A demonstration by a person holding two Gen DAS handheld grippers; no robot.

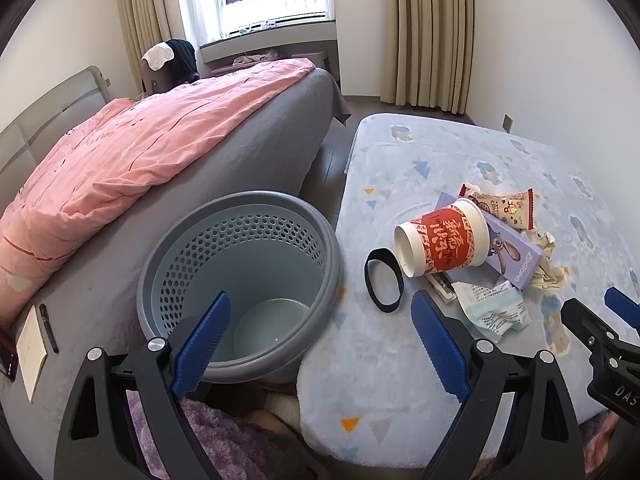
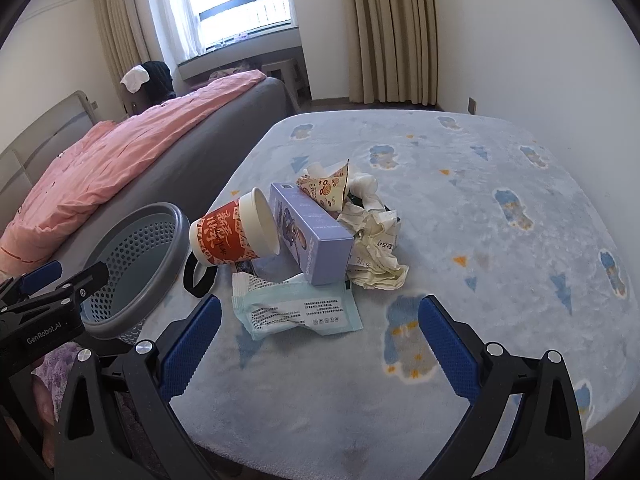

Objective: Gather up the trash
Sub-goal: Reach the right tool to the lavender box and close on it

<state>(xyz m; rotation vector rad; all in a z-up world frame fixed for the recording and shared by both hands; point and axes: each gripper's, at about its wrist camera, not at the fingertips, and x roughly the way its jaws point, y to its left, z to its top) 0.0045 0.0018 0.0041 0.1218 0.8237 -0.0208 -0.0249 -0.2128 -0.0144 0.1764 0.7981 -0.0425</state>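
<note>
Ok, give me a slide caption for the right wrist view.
Open right gripper faces a trash pile on the blue blanket: paper cup, purple box, wrappers; grey basket waits left.

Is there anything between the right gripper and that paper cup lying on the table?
Yes. A light blue wrapper lies just ahead of the open right gripper, and the paper cup sits beyond it, leaning on the purple box.

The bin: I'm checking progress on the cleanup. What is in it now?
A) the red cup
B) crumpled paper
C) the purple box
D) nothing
D: the bin shows only bare floor inside, while the cup, box and paper lie on the blanket.
</note>
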